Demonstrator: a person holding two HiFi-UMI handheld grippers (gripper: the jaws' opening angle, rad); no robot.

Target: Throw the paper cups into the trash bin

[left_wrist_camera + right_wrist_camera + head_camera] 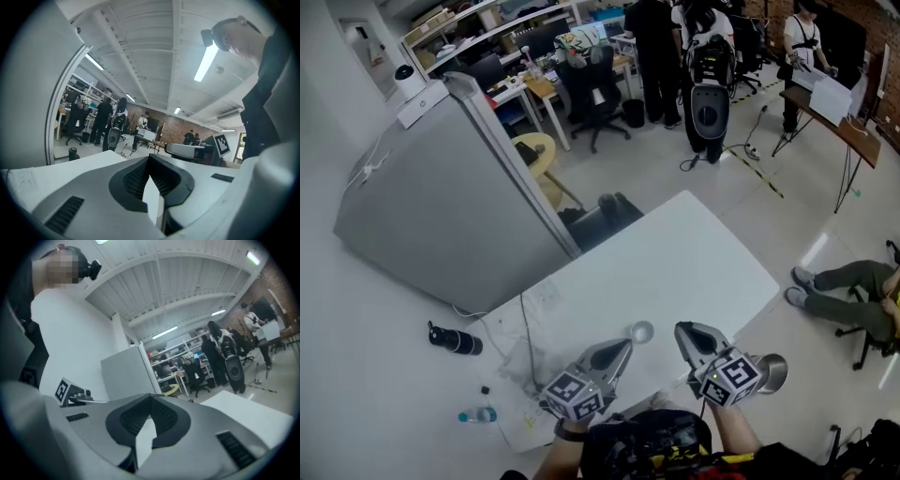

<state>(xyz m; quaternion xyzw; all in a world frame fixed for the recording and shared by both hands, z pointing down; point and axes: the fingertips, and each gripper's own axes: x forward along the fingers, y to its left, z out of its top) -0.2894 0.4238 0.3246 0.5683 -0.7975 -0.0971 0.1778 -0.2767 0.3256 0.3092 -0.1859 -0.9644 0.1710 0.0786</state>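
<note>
Paper cup (640,332): one stands upright, mouth up, on the white tabletop (675,262) near the edge closest to the person. Only this one cup shows.

Left of the cup and a little nearer the person is the left gripper (625,346), its tips just beside the cup but not touching it. The right gripper (682,331) is on the cup's other side, also close and apart from it. The cup sits in the gap between the two.

In the left gripper view the left gripper (149,158) has its ribbed pads pressed together with nothing between them. The right gripper view shows the same for the right gripper (151,398): jaws together, empty.

Right of the cup, beyond the right gripper and off the tabletop's edge, a round metal trash bin (773,371) stands on the floor with its top open.

Far left of the cup, a black bottle (455,339) and a clear plastic bottle (476,414) lie on the floor. Behind the cup, past the tabletop's far side, a tall grey partition (441,206) stands at an angle, with office chairs and standing people beyond it.
</note>
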